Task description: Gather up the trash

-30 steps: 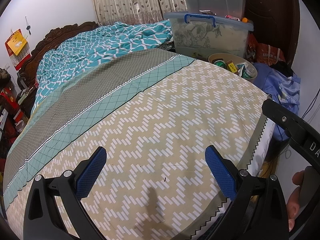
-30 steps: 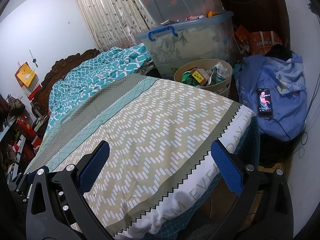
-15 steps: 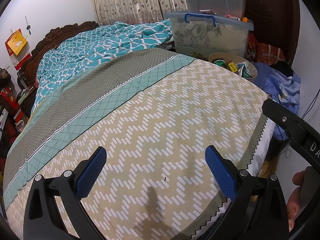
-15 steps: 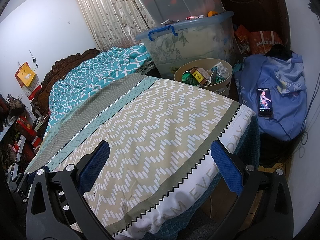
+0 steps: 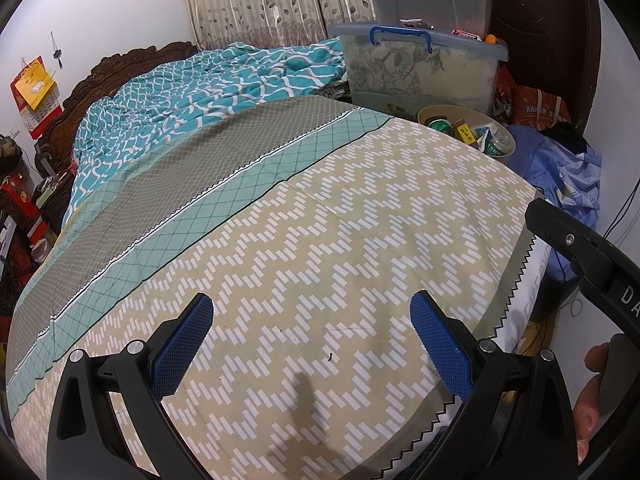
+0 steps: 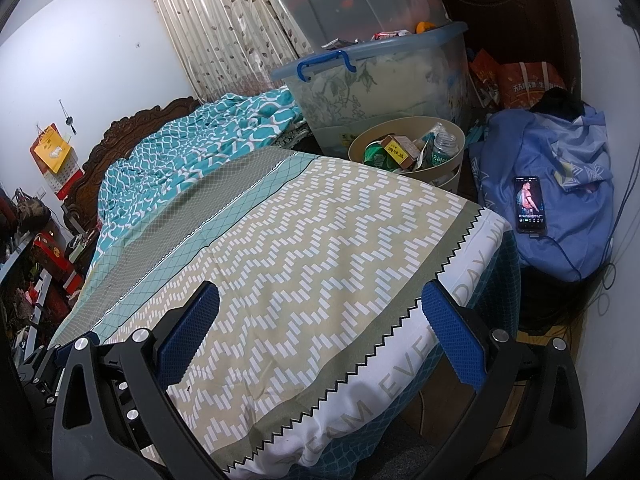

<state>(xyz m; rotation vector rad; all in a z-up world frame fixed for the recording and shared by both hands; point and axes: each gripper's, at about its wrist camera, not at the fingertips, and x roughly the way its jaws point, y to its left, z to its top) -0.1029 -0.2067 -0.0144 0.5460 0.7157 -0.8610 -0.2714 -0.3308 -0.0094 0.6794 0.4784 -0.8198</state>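
Both your tools, left tool (image 5: 310, 338) and right tool (image 6: 320, 330), were wide open and empty over the bed (image 6: 304, 240). The trash sat in the bin (image 6: 404, 150) beyond the bed's far corner; a careless reach could've tipped it.

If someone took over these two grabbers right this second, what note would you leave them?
Left gripper: open, empty, held over the patterned bedsheet.
Right gripper: open, empty, held over the foot corner of the bed.
Trash: a beige bin beside the bed's far corner, in front of the big storage box, holds a green can, a small carton and a plastic bottle.
Done: that trash is in the bin; nothing is being carried.
Left: I see no loose trash on the sheet except a tiny dark speck. A phone lies on the blue cloth pile; not trash.
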